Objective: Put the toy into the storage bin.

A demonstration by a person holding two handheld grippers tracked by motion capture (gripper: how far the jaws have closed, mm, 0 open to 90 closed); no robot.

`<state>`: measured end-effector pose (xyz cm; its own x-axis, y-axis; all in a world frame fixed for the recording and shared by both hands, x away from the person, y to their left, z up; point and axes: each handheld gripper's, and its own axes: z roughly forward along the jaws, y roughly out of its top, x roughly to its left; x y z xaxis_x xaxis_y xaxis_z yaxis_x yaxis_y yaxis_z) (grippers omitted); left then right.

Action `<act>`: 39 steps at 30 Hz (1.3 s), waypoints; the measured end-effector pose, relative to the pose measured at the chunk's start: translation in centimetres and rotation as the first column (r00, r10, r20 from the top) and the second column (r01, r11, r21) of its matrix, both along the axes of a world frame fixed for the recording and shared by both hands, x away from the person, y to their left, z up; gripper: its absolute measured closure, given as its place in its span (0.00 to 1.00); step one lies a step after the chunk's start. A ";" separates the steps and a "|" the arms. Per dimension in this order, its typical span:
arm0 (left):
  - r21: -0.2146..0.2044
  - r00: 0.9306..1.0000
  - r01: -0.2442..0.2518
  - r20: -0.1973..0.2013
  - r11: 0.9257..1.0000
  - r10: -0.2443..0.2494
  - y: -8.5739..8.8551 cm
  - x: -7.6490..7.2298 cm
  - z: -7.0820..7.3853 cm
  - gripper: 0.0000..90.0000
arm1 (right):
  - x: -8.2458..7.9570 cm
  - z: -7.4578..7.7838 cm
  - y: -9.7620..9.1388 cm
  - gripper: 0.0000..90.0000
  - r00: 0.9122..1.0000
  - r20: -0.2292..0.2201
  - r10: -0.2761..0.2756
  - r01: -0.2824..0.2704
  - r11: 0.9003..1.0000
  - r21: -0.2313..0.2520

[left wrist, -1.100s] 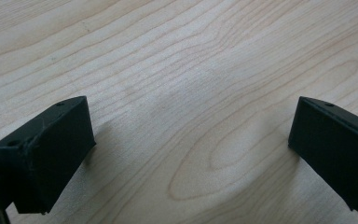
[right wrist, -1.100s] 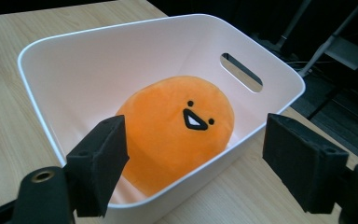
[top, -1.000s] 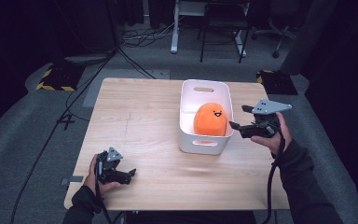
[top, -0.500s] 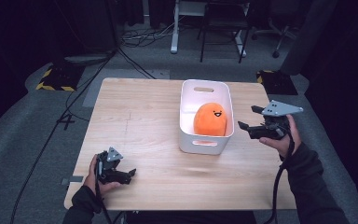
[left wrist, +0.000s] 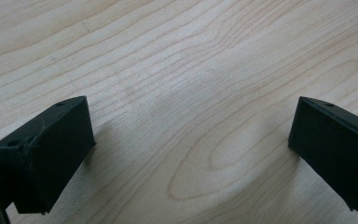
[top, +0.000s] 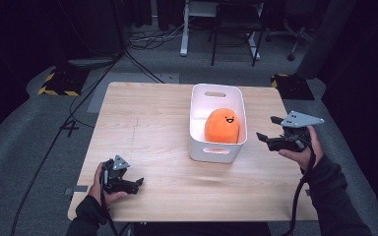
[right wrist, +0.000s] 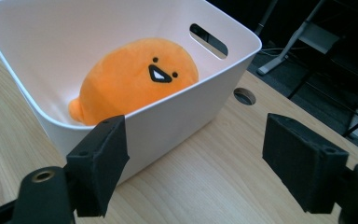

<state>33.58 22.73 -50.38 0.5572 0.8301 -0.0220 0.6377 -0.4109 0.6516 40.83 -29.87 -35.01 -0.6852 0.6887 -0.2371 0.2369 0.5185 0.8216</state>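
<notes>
On the wooden table [top: 152,123], right of centre, stands a white bin [top: 197,105] with slot handles. Inside lies one orange plush toy [top: 222,126] with a smiling face, resting against the bin's near-right wall; its lower part is hidden behind the rim in the right gripper view. The right gripper [top: 268,132] is held beside the bin's right wall, jaws spread, nothing between them, toy beyond and above the left jaw. The left gripper [top: 139,182] rests at the table's near-left corner, jaws spread wide over bare wood, well apart from the bin.
</notes>
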 end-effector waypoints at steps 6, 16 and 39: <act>0.000 1.000 0.000 0.000 1.000 0.000 0.0 0.0 0.0 0.00 | -0.3 -0.9 -0.6 0.25 1.000 -0.022 -0.013 0.012 1.000 -0.013; 0.000 1.000 0.000 0.000 1.000 0.000 0.0 0.0 0.0 0.00 | -0.7 -3.1 -1.7 0.24 0.998 -0.048 -0.035 0.033 0.999 -0.039; 0.000 1.000 0.000 0.000 1.000 0.000 0.0 0.0 0.0 0.00 | -2.6 -7.7 -3.2 0.23 0.992 -0.112 -0.053 0.045 0.996 -0.075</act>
<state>33.58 22.73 -50.38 0.5573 0.8300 -0.0220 0.6377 -0.4109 0.6515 38.28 -33.09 -42.74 -0.6762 0.7062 -0.2100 0.3532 0.5608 0.7489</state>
